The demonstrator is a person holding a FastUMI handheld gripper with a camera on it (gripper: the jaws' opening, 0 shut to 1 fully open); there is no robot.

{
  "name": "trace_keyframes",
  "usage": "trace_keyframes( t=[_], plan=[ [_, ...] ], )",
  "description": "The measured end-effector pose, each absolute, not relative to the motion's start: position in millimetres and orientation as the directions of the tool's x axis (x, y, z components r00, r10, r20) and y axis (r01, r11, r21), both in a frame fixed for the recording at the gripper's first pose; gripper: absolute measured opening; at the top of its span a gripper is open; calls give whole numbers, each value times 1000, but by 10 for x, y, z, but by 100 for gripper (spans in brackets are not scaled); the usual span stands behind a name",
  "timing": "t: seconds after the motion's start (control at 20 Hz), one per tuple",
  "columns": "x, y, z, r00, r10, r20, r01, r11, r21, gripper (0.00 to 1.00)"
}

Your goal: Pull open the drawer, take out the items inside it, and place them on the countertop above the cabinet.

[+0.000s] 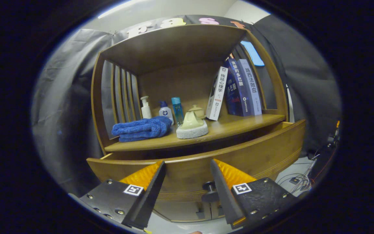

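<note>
The wooden drawer [265, 149] is pulled out from the cabinet, and its front panel runs just beyond my fingertips. Its dark knob [209, 186] sits low on the panel, close beside my right finger [221, 185]. My gripper [188, 165] is open with nothing between the fingers, hovering in front of the drawer front. The drawer's inside is hidden behind the panel. On the countertop [239, 125] above lie a folded blue towel [141, 129] and a pale scrubbing sponge with a handle [192, 126].
At the back of the countertop stand a white pump bottle [145, 108], a small white bottle with a blue cap [165, 111], a blue bottle [177, 110] and a lidded jar [197, 110]. Three books [239, 89] lean at the right. Cables [299, 178] lie on the floor.
</note>
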State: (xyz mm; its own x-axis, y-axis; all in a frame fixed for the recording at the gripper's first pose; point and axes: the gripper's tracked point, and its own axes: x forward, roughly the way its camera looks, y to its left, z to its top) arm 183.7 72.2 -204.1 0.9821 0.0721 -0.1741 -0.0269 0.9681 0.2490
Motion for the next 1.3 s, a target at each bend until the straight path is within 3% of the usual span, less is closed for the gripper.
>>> trace_keyframes(
  t=[1.3],
  plan=[
    [2360, 787, -2128, 980, 67, -187, -10, 958, 288, 85]
  ],
)
